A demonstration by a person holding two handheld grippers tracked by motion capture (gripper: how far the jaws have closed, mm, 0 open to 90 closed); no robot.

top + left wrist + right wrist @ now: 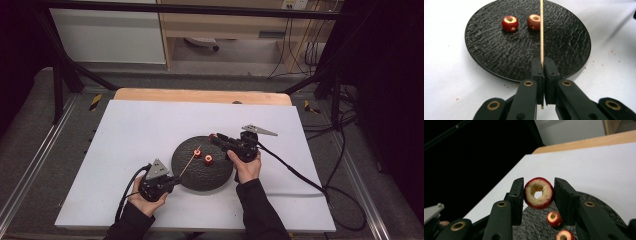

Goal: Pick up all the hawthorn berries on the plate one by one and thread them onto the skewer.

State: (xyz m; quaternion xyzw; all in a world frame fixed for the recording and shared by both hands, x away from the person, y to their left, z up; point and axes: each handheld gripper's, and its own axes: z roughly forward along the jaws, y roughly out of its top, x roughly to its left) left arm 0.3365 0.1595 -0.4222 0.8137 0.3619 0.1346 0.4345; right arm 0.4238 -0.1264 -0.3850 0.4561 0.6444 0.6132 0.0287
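White desk [150,130] under the lamps, black plate [186,172] centre: left hand-held gripper [543,65] is clamped tight on a wooden skewer [541,32], right hand-held gripper [538,192] pinches a cored hawthorn ring [539,193] above the plate's far edge, two more hawthorns [510,23] lying on the plate, so next comes lining the hole up with the skewer tip.

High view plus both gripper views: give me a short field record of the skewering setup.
work: threading cored red fruit rings onto a stick
left gripper: shut on thin wooden skewer, which points over the plate
right gripper: shut on cored red fruit ring, held above the plate
round black textured plate: on white table sheet
two loose red fruit rings: lying on the plate
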